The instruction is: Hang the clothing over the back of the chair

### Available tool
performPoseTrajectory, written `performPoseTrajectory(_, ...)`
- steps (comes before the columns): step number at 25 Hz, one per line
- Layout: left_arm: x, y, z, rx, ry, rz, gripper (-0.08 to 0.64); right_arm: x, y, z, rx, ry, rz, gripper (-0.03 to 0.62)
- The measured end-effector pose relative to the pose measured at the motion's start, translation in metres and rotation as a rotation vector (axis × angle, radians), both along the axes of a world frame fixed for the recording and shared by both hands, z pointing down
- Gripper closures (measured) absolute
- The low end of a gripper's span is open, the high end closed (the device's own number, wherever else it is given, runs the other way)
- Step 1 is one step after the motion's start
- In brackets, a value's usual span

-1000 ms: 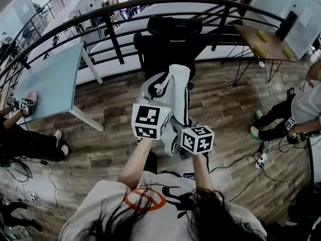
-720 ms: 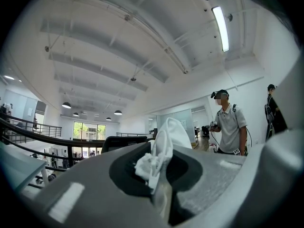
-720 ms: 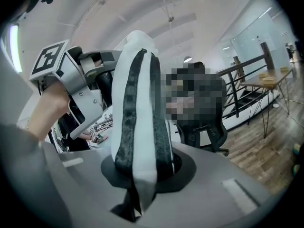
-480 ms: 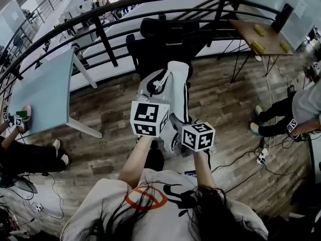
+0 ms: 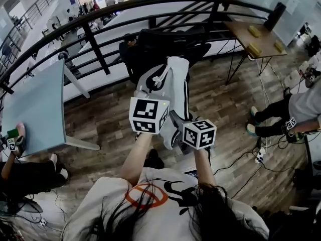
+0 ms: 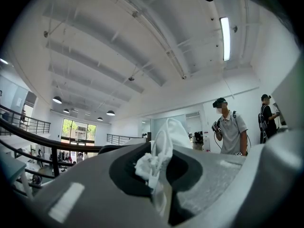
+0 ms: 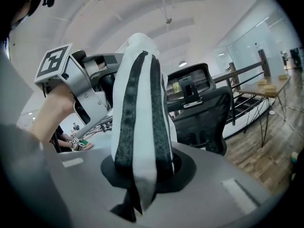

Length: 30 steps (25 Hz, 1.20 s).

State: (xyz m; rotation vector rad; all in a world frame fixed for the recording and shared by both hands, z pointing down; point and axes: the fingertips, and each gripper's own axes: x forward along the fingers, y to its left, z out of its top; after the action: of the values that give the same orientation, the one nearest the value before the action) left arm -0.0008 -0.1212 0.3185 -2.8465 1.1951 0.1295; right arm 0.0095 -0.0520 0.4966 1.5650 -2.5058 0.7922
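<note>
A white garment with black stripes (image 5: 173,89) hangs bunched between my two grippers, in front of the black office chair (image 5: 160,46). My left gripper (image 5: 152,95) is shut on a white fold of the garment (image 6: 159,158). In the left gripper view its jaws pinch that fold, and the gripper (image 6: 159,177) points about level. My right gripper (image 5: 179,120) is shut on a striped part of the garment (image 7: 140,118), which rises out of its jaws (image 7: 140,175). The chair back and headrest (image 7: 202,113) stand just beyond the garment in the right gripper view. The left gripper (image 7: 78,87) is beside it at the left.
A black curved railing (image 5: 98,44) runs behind the chair. At the left stands a pale table (image 5: 35,102), at the back right a wooden table (image 5: 256,36). One person sits at the right (image 5: 296,112), another at the left (image 5: 20,167). Cables (image 5: 261,157) lie on the wood floor.
Both grippers have carried the garment forward toward the chair, which now stands closer and larger in the head view. Both grips hold as before.
</note>
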Motion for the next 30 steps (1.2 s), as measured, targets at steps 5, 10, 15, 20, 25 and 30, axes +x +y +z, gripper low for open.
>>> performPoseTrajectory(5,-0.01,-0.044,-0.004,0.004,0.019,0.032,0.416,-0.006,-0.043,-0.006,0.007,0.012,0.026,0.515)
performPoseTrajectory(10,-0.01,-0.081,-0.021,0.025,0.018,0.075,0.417,-0.007,-0.08,-0.023,0.027,0.022,0.054,0.517)
performPoseTrajectory(15,0.003,-0.109,-0.038,0.065,0.004,0.126,0.419,0.003,-0.108,-0.04,0.056,0.047,0.081,0.517)
performPoseTrajectory(20,0.02,-0.128,-0.053,0.112,-0.003,0.153,0.42,0.022,-0.128,-0.056,0.094,0.069,0.096,0.518)
performPoseTrajectory(25,0.031,-0.146,-0.064,0.134,-0.001,0.156,0.422,0.042,-0.145,-0.071,0.133,0.1,0.101,0.518)
performPoseTrajectory(30,0.038,-0.169,-0.083,0.18,-0.022,0.143,0.423,0.056,-0.169,-0.094,0.188,0.107,0.082,0.519)
